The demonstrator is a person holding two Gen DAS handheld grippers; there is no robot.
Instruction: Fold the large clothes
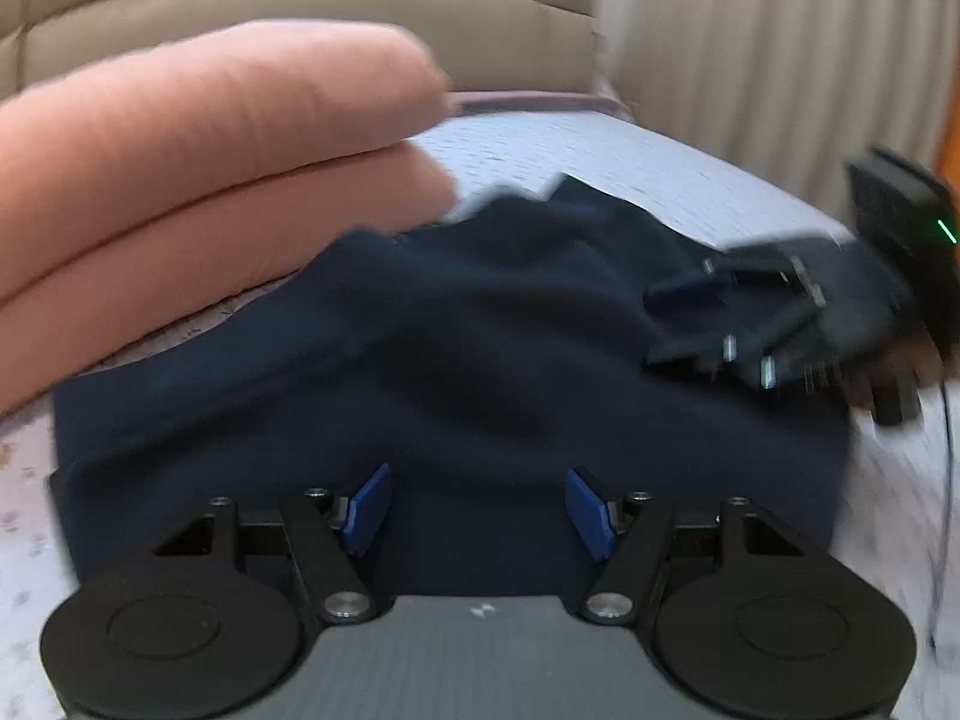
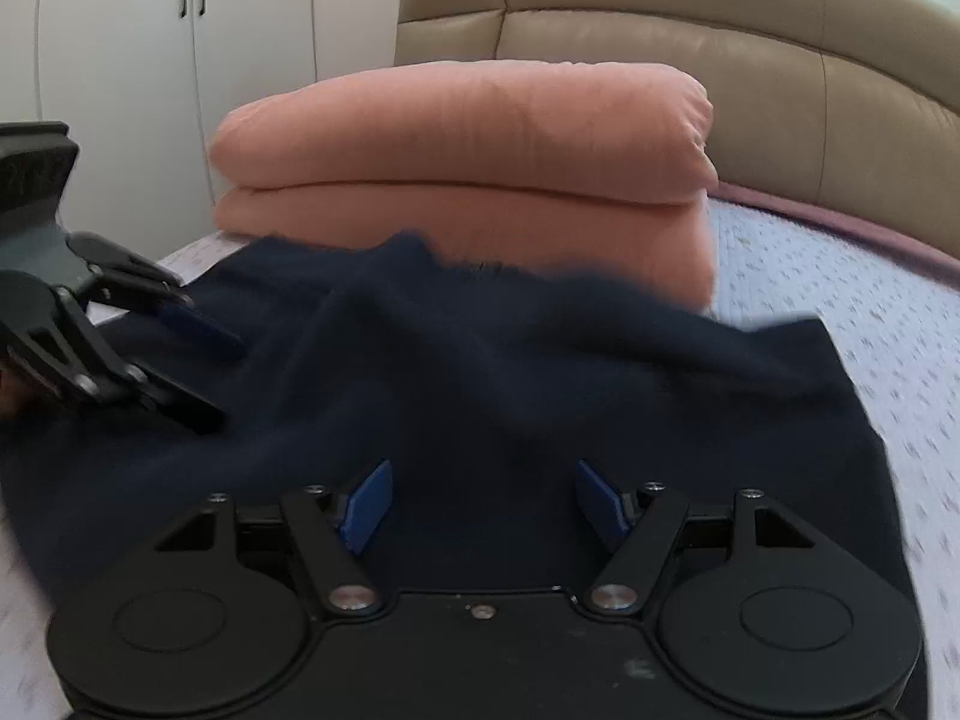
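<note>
Garment: navy garment (image 1: pixel 432 360) lies rumpled on the bed (image 1: pixel 630 162), its long axis running across both views, far edge bunched against the folded pink blanket (image 2: pixel 462 168).
Left tongs: left tongs (image 1: pixel 477 510) spread wide, blue pads apart over the near hem, gripping nothing.
Right tongs: right tongs (image 2: pixel 483 504) likewise wide open, empty, low over the near edge.
Pose: both point toward the beige headboard (image 2: pixel 660 36), side by side at opposite ends of the cloth.

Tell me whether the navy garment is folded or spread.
Spread, not neatly folded: the navy garment lies rumpled across the bed, with ridges and an uneven far edge.
</note>
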